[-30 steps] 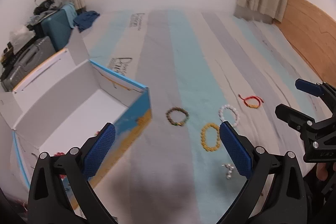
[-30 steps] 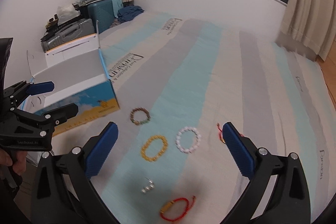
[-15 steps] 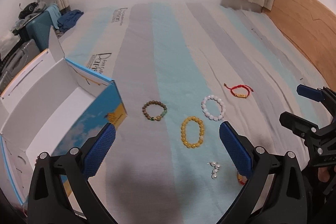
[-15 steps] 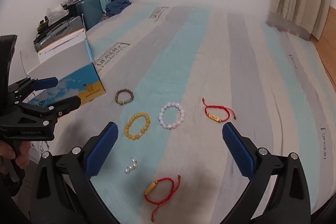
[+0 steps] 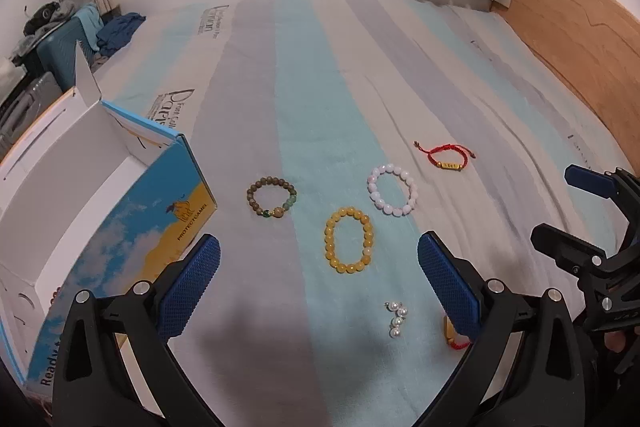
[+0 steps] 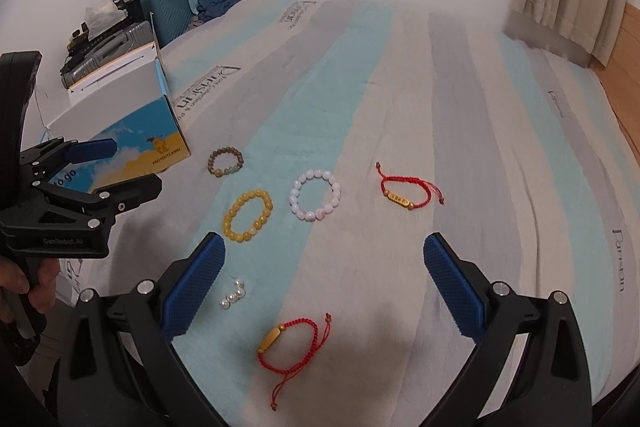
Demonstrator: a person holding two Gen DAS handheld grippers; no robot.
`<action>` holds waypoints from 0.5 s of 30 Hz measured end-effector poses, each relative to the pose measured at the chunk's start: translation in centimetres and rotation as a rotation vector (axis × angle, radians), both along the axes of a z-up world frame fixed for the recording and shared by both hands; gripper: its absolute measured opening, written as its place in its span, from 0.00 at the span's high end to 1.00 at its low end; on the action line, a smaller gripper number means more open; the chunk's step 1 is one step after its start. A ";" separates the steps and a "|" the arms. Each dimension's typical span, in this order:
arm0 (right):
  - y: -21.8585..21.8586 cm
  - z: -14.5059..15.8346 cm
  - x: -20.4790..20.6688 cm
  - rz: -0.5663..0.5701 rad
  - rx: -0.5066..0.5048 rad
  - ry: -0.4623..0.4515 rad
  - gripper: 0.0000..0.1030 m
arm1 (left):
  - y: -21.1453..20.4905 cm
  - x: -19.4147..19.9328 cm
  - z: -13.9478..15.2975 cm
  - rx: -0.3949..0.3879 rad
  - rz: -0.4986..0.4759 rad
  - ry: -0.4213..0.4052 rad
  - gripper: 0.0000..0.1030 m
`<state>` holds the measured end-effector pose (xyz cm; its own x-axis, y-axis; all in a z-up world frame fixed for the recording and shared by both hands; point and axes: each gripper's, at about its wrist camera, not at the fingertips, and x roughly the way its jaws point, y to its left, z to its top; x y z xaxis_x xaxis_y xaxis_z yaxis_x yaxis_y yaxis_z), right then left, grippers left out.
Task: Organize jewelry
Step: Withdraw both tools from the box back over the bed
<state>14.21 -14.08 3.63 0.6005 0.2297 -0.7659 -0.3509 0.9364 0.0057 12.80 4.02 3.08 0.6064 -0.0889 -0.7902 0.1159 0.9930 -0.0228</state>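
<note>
Several pieces of jewelry lie on a striped bedspread: a brown bead bracelet (image 5: 272,197) (image 6: 225,160), a yellow bead bracelet (image 5: 349,246) (image 6: 247,215), a pale pink bead bracelet (image 5: 392,195) (image 6: 316,195), a red cord bracelet with a gold bar (image 5: 446,157) (image 6: 406,191), a pearl piece (image 5: 396,319) (image 6: 233,294), and a second red cord bracelet (image 6: 294,349). My left gripper (image 5: 318,279) is open above the bedspread, just short of the yellow bracelet. My right gripper (image 6: 322,279) is open over the second red bracelet. Neither holds anything.
An open white box (image 5: 80,163) with a blue and yellow printed side (image 6: 136,147) stands at the left of the bed. Suitcases and clothes (image 6: 168,3) are piled beyond it. A wooden headboard (image 5: 580,27) lines the right side. A hand (image 6: 24,287) holds the left gripper's handle.
Both grippers have swung rightward away from the box toward the jewelry, which now sits more centred and closer in both views. Both stay open.
</note>
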 end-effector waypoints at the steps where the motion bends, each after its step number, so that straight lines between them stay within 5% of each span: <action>1: 0.0 -0.3 -0.1 0.000 -0.003 0.004 0.07 | -0.1 -0.1 -0.2 -0.003 -0.002 0.000 0.06; 15: -0.8 -4.8 -2.2 0.022 -0.048 0.051 0.07 | -1.1 -1.1 -4.2 0.011 -0.018 0.050 0.06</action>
